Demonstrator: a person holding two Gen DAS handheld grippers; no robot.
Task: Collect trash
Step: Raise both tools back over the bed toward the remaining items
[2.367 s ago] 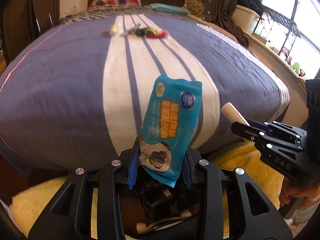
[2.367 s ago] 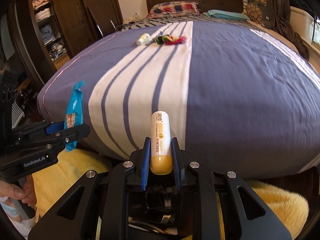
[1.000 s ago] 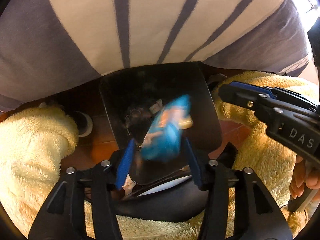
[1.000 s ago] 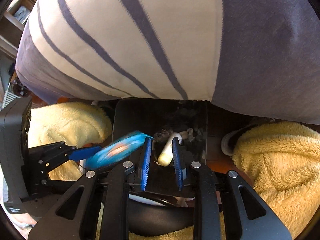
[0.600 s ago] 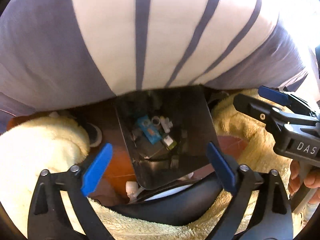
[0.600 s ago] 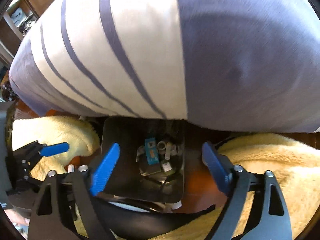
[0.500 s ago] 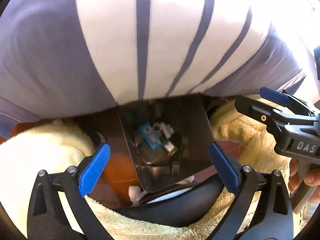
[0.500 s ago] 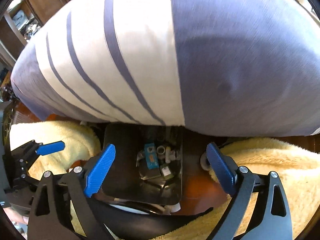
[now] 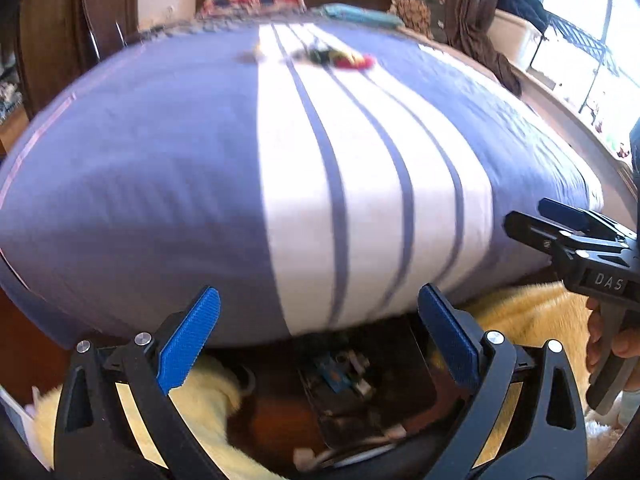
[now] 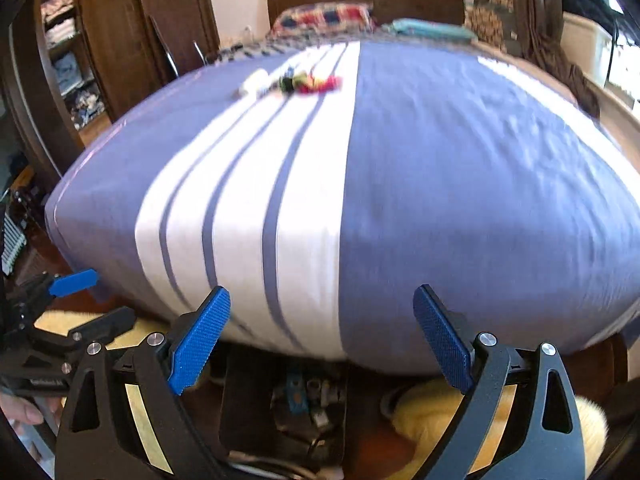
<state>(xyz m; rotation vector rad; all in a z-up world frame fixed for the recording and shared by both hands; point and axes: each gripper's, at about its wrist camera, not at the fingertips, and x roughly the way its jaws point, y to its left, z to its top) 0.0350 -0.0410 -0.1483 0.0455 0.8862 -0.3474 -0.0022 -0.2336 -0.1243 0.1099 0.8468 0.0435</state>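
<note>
My left gripper (image 9: 320,336) is open and empty, above the foot of the bed. My right gripper (image 10: 322,334) is open and empty too. A black trash bin (image 9: 416,380) stands on the floor below both; it also shows in the right wrist view (image 10: 244,400). The blue wipes packet (image 9: 334,376) lies inside it among other bits, as the right wrist view (image 10: 296,394) shows. Far up the bed lie a small pale bottle (image 10: 254,80) and a heap of colourful wrappers (image 10: 312,82), also in the left wrist view (image 9: 340,58).
The blue and white striped bed (image 9: 200,160) fills both views. Yellow fluffy fabric (image 9: 536,320) lies on the floor on both sides of the bin. A wooden wardrobe (image 10: 120,40) stands at the left and a window rack (image 9: 580,52) at the right.
Both grippers opened and dropped the wipes packet and the tube into the bin. Both views have since tilted up from the bin to the bed.
</note>
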